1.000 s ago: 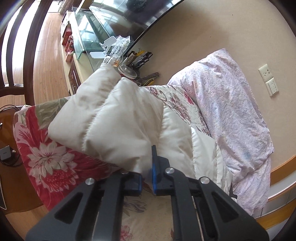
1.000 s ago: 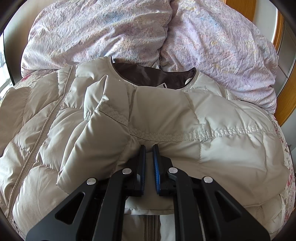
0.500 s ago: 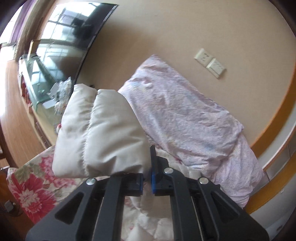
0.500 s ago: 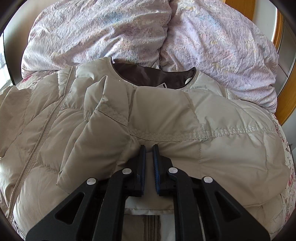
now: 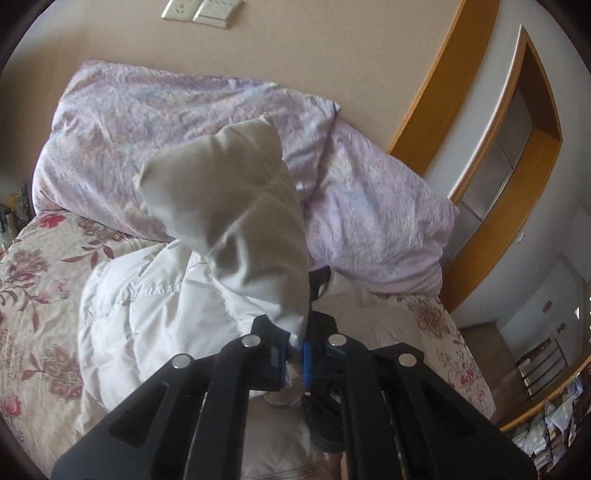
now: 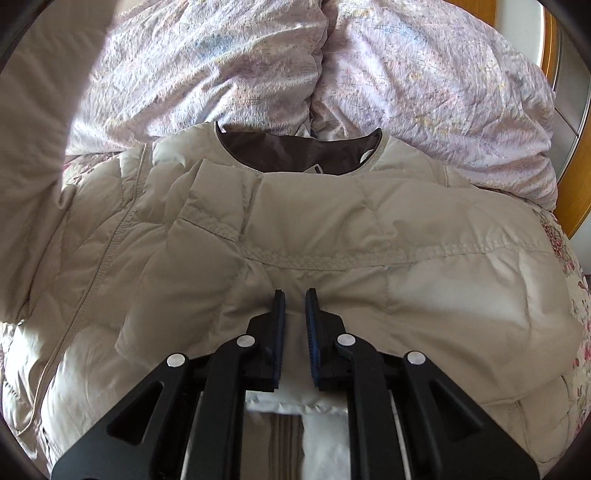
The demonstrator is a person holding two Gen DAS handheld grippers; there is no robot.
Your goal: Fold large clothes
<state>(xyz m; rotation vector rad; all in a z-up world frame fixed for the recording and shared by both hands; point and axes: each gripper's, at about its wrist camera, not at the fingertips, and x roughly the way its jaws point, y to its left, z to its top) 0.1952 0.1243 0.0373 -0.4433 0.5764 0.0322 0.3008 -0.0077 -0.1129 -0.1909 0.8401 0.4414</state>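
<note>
A cream quilted down jacket (image 6: 332, 229) with a brown lining lies on the bed, collar towards the pillows, one sleeve folded across its chest. My right gripper (image 6: 294, 295) presses on that folded sleeve, its jaws a narrow gap apart with the fabric between them. My left gripper (image 5: 295, 343) is shut on the other sleeve (image 5: 236, 206) and holds it lifted over the jacket body (image 5: 147, 302). That raised sleeve shows blurred at the left edge of the right wrist view (image 6: 33, 110).
A crumpled lilac duvet (image 6: 332, 66) lies bunched beyond the collar; it also shows in the left wrist view (image 5: 155, 122). The floral bedspread (image 5: 33, 280) covers the bed. A beige wall with sockets (image 5: 199, 11) and wood-trimmed shelving (image 5: 509, 155) stand behind.
My left gripper has swung the held sleeve up and to the right, over the jacket. My right gripper's jaws have parted slightly; it has stayed on the folded sleeve.
</note>
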